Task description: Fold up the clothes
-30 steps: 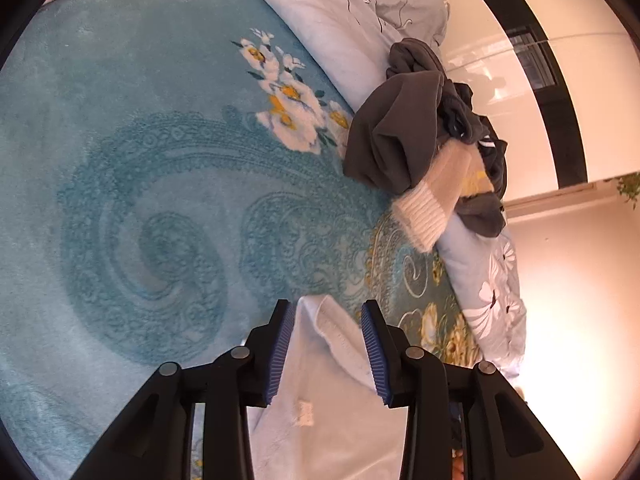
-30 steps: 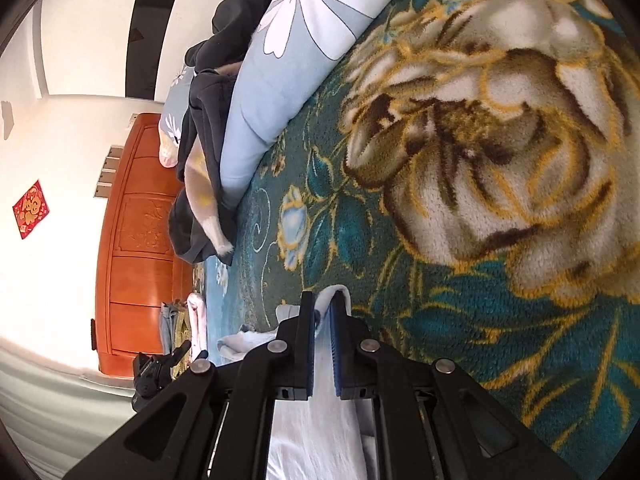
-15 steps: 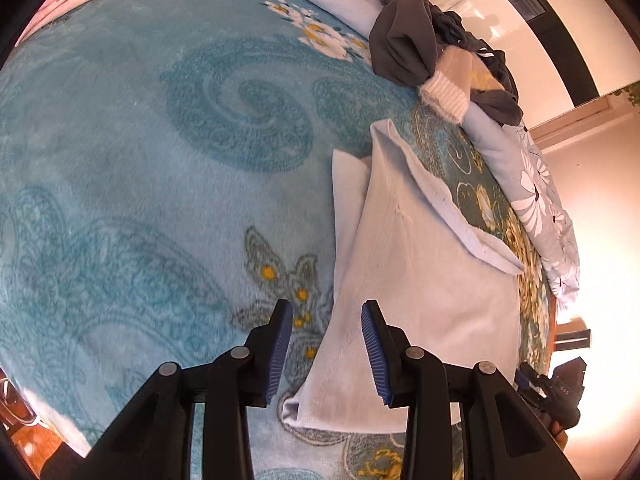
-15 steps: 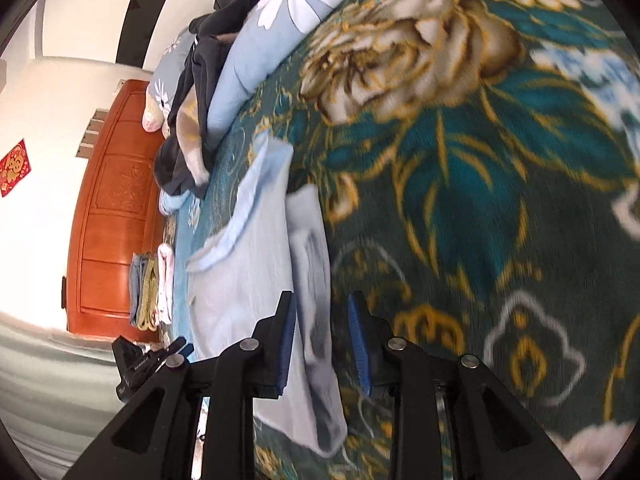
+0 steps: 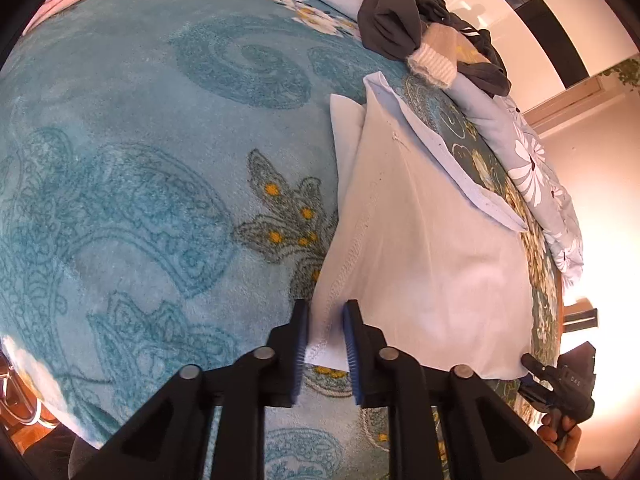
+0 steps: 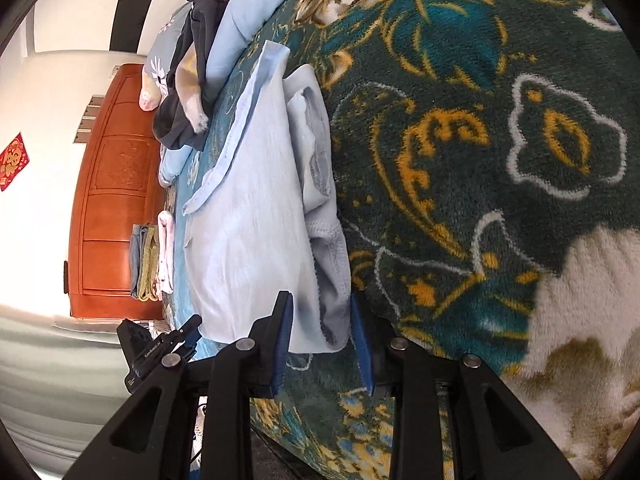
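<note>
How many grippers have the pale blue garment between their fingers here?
2. The left gripper is shut on one near corner of the pale blue garment; the right gripper straddles the other near corner, not pressing it.

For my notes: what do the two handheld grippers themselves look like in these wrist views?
Both match: the left gripper and right gripper have matte black angular plastic bodies with triangular cut-outs, round silver bolt heads on the linkages, and two flat fingers faced with blue ribbed pads. In the right wrist view, the other unit's black housing carries small white lettering. No cables or sleeves show.
</note>
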`<state>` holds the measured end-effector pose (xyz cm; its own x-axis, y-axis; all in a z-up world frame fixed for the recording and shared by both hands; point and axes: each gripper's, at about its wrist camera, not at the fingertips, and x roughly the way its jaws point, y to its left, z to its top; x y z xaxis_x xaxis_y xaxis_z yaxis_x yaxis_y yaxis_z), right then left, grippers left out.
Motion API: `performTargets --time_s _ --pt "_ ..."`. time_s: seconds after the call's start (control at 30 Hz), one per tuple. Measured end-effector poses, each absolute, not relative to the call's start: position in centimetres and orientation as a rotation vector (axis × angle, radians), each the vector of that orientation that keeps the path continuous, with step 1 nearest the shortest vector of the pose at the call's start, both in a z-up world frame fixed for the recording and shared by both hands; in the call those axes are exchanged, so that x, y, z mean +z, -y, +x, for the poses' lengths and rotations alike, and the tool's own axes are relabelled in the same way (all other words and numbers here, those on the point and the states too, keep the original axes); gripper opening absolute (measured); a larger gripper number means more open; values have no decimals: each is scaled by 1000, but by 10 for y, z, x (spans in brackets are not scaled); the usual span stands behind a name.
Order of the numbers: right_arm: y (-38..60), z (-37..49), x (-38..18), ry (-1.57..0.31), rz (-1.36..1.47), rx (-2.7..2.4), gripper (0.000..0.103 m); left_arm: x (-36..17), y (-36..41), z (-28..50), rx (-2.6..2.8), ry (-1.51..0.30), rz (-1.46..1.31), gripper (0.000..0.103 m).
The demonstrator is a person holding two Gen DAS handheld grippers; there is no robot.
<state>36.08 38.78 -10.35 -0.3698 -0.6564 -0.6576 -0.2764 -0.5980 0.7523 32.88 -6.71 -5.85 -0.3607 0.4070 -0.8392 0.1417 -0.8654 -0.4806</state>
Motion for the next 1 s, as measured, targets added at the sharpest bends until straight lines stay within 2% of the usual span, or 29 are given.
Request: performTargets --time_s 0.03,0.13,0.33,0.47,0.57,0.67,0.73,0.8,1.0 --pt "-387 361 -104 1252 1580 -2052 30 -57 67 331 2361 711 -1668 6" --pt "-385 362 -104 1230 1615 -2073 11 -57 72 337 2381 703 -1691 4" --pt "-386 364 -107 1188 1644 -2081 10 -70 83 342 2341 822 -1641 6" --pt "-386 360 -101 1166 1644 -2055 13 -59 83 338 2344 820 -1639 7" --pt "-396 356 -78 1065 1612 -2144 14 -35 79 331 2419 740 -1615 7" --pt "-401 340 -47 821 1575 -2353 16 -12 52 299 2446 598 -1579 9" --pt "-391 320 -35 651 1544 -2429 25 -6 24 268 2405 483 -1570 19" --pt "-370 294 -33 556 1521 -2400 26 -12 -8 238 2359 353 -1609 25" --pt "-300 228 -57 342 1524 -2242 27 -42 -69 187 2261 3 -1714 25"
